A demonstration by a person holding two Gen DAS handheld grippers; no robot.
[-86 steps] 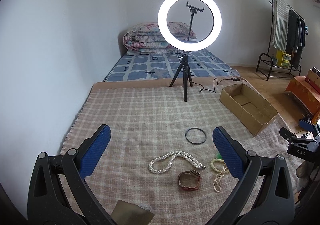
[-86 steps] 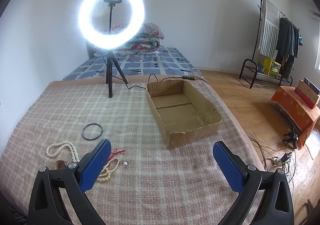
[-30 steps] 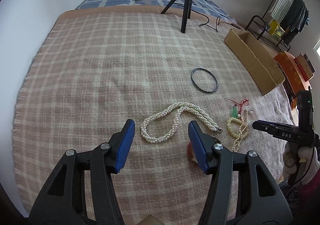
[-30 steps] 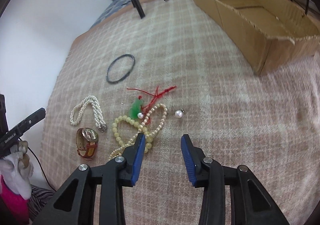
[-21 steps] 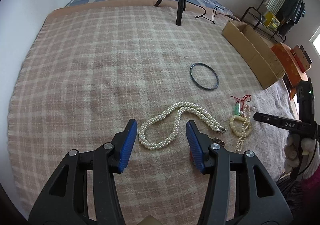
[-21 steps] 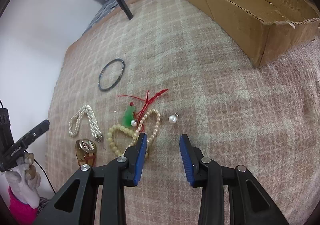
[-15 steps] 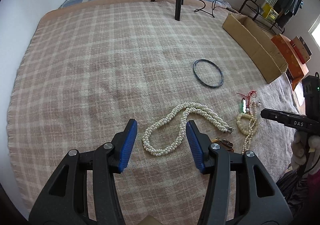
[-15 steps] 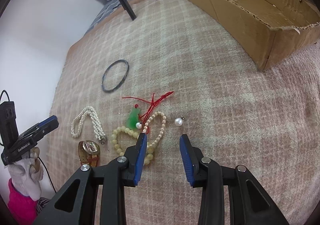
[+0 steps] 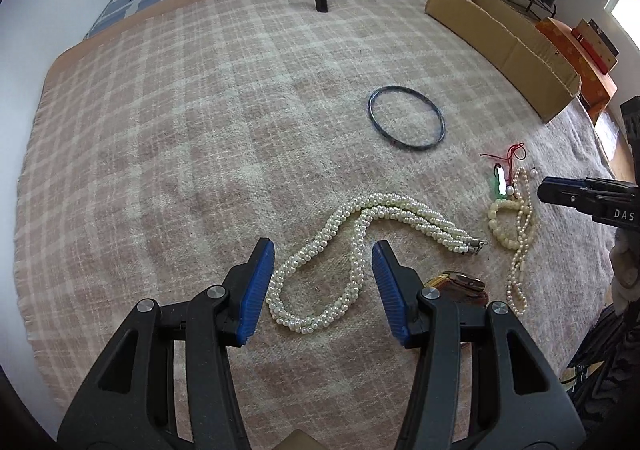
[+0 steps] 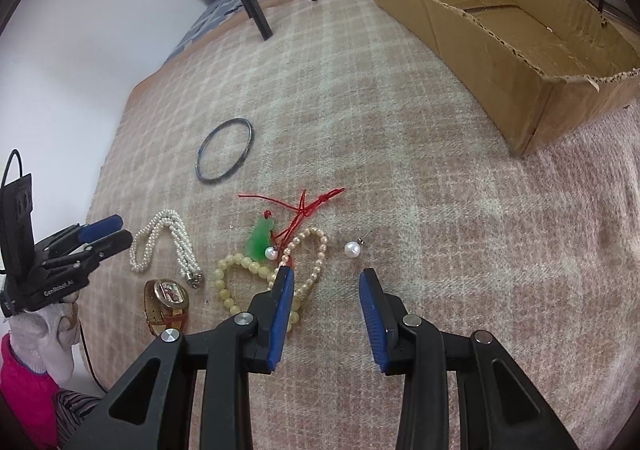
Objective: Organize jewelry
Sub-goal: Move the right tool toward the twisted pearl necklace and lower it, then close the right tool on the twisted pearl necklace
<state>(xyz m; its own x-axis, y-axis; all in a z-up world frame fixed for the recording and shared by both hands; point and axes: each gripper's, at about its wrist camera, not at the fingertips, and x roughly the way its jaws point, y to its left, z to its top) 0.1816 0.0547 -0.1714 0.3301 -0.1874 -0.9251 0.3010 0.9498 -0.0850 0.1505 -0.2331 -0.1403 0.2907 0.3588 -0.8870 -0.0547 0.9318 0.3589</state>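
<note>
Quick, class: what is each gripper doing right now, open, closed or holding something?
Left gripper: open, holding nothing, above the twisted pearl necklace.
Right gripper: open, holding nothing.

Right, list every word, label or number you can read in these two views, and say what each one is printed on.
"DAS": white letters on the black body of the right hand-held gripper, at the left wrist view's edge, where the word is cut off.
"GenRobot.AI": white print on the black body of the left hand-held gripper, in the right wrist view.
Watch dial: too small to read.
Cardboard box: no print visible.
</note>
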